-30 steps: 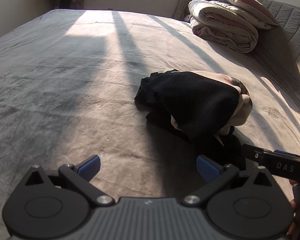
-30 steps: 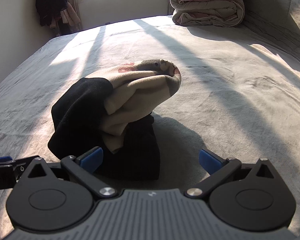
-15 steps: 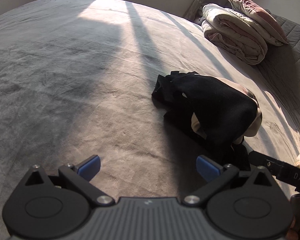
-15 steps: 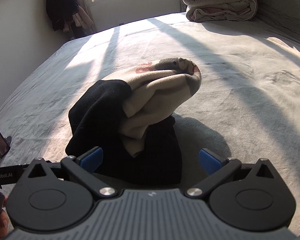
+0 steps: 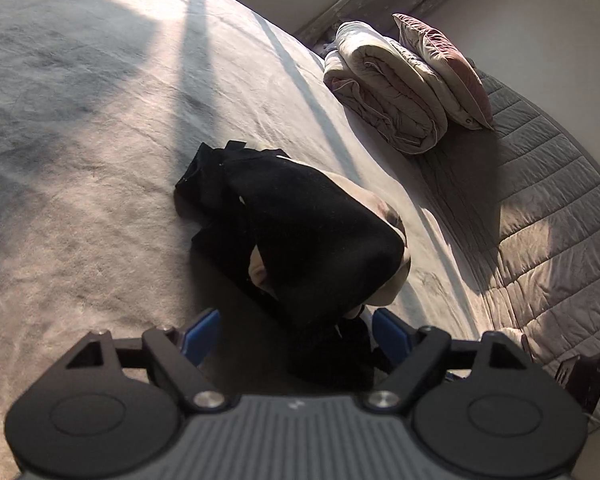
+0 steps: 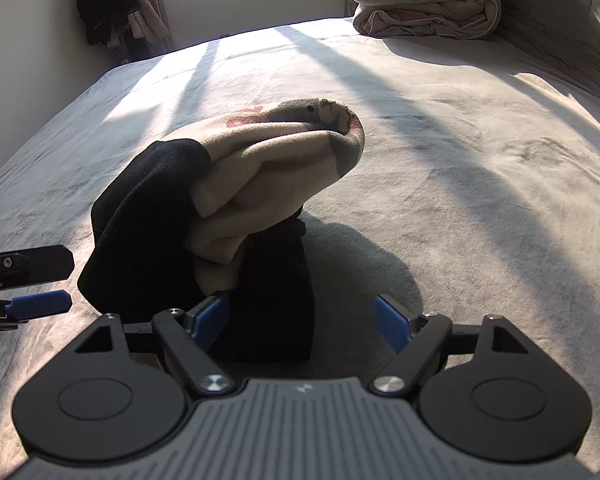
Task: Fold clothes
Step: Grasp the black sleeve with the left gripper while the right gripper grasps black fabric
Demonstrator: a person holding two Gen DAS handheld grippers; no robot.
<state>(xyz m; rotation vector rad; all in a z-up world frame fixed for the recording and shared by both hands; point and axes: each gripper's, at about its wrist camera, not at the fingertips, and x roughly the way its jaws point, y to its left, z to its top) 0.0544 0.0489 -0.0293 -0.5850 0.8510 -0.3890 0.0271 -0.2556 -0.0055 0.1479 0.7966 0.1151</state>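
Clothes pile: underside and how many garments are bundled in it can't be told; the black lower part is lost in shadow behind the left gripper body. The left gripper is cut by the right view's left edge. Print on the beige cloth is creased, unreadable. Hanging clothes are cropped at the top. A dark object at lower right is unidentifiable.

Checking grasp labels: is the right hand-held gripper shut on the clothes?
No, the right hand-held gripper stands open, its blue pads apart at the near edge of the clothes pile.
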